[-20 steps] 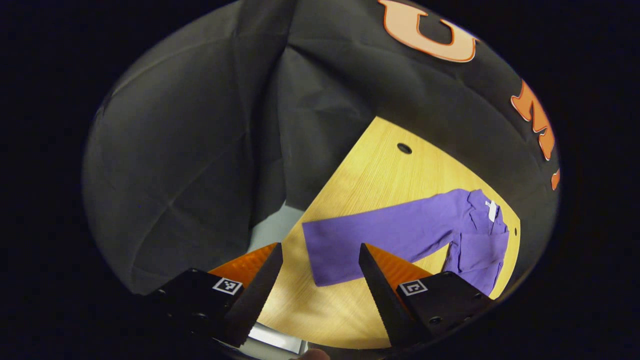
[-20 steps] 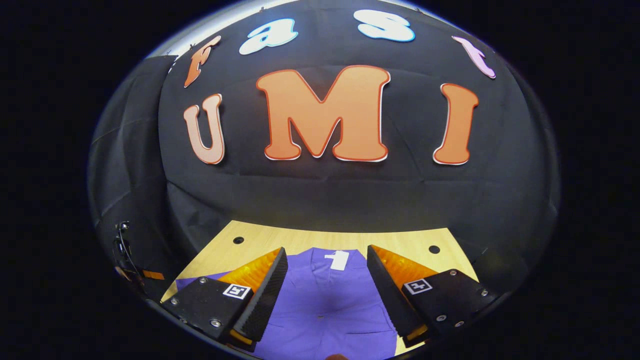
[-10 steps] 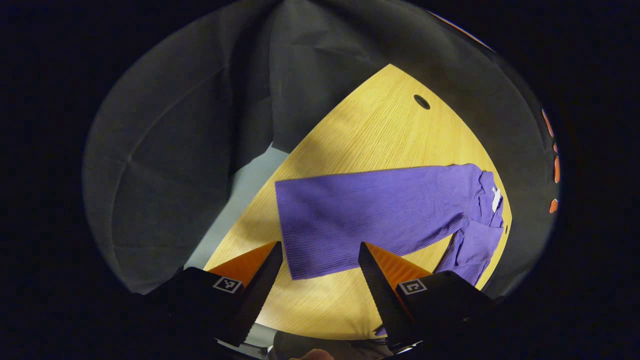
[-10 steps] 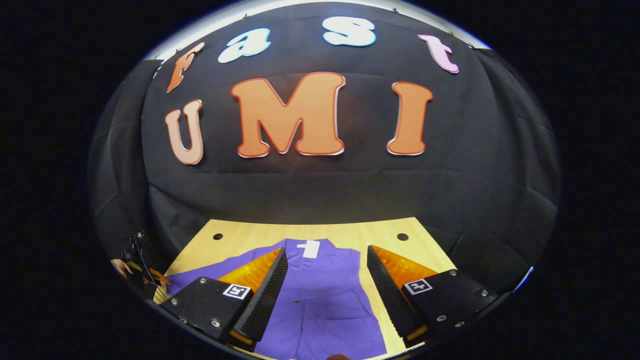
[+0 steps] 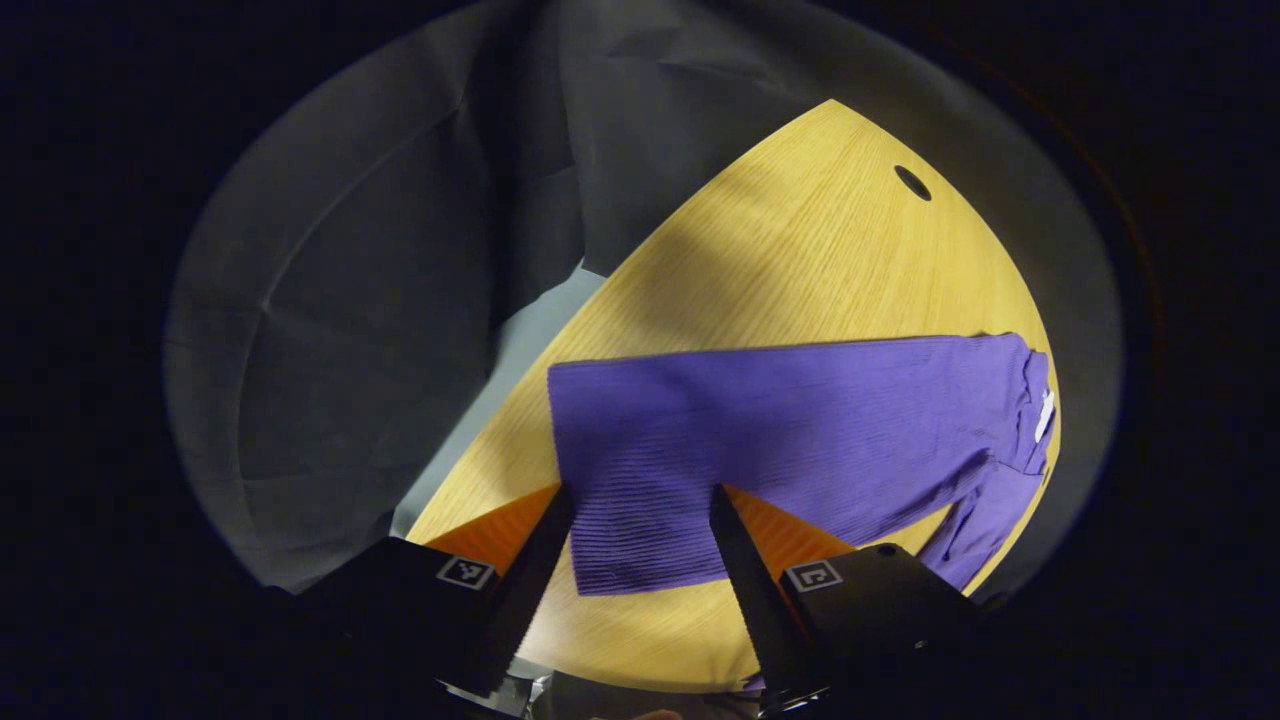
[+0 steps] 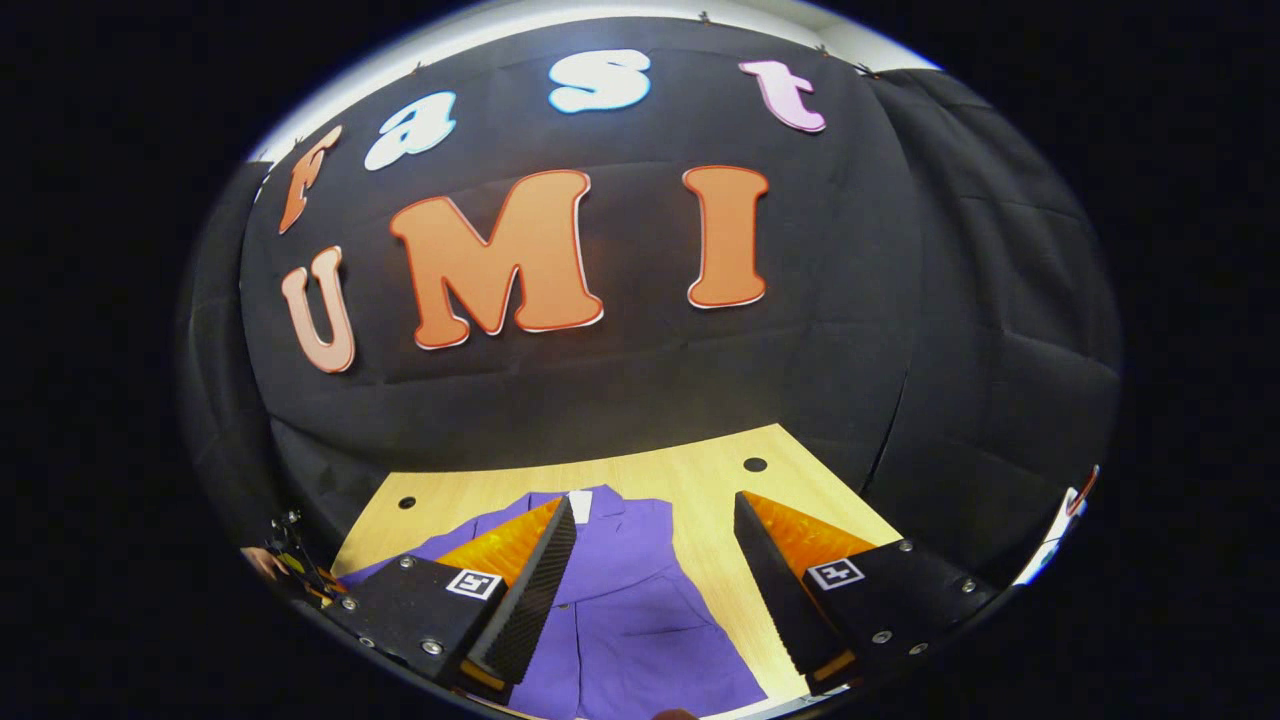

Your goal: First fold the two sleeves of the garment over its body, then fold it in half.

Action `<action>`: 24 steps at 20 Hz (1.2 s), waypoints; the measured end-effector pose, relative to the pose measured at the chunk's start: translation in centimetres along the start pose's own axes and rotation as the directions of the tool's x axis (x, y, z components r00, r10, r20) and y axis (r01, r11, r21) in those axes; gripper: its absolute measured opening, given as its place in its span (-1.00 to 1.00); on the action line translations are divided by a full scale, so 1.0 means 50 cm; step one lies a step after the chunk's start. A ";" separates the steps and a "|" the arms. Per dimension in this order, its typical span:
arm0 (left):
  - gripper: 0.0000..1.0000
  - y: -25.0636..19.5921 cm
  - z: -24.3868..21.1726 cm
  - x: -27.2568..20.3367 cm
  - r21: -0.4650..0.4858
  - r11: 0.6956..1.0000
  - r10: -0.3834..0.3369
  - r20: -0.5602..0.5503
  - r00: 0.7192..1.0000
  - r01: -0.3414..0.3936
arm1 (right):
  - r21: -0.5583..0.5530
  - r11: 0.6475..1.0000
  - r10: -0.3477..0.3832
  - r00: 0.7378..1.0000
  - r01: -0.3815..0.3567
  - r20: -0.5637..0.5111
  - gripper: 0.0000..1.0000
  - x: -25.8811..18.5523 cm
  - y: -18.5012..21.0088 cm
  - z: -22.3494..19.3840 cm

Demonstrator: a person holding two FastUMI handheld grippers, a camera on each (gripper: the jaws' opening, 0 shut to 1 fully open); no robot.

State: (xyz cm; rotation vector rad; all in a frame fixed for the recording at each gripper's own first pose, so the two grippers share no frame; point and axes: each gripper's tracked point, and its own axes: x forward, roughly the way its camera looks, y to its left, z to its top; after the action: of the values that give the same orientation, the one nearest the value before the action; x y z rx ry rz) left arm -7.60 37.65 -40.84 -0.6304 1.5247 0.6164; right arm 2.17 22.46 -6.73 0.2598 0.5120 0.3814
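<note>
— Where's the purple garment (image 5: pixel 800 440)?
— Flat on the counter (image 5: pixel 800 260), its sleeve cuff (image 5: pixel 640 540) between the left tool (image 5: pixel 640 545) fingers, spread wide, empty.
— The right tool (image 6: pixel 655 560)?
— Wide open above the garment's body, gripping nothing.

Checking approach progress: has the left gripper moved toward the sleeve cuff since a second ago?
Yes. The left gripper has closed in: the purple sleeve cuff now lies between its open jaws, on the table.
</note>
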 end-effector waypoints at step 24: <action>-0.89 -0.374 0.007 -0.370 0.443 0.883 -0.244 0.154 0.957 0.154 | -0.058 0.995 0.084 0.996 -0.084 -0.006 0.89 0.087 -0.115 0.019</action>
State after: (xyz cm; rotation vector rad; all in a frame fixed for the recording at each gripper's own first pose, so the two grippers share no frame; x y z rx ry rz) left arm 6.63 25.22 -22.54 -0.3651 1.3203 0.1678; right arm 7.81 18.96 -9.72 0.2248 0.4941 0.4779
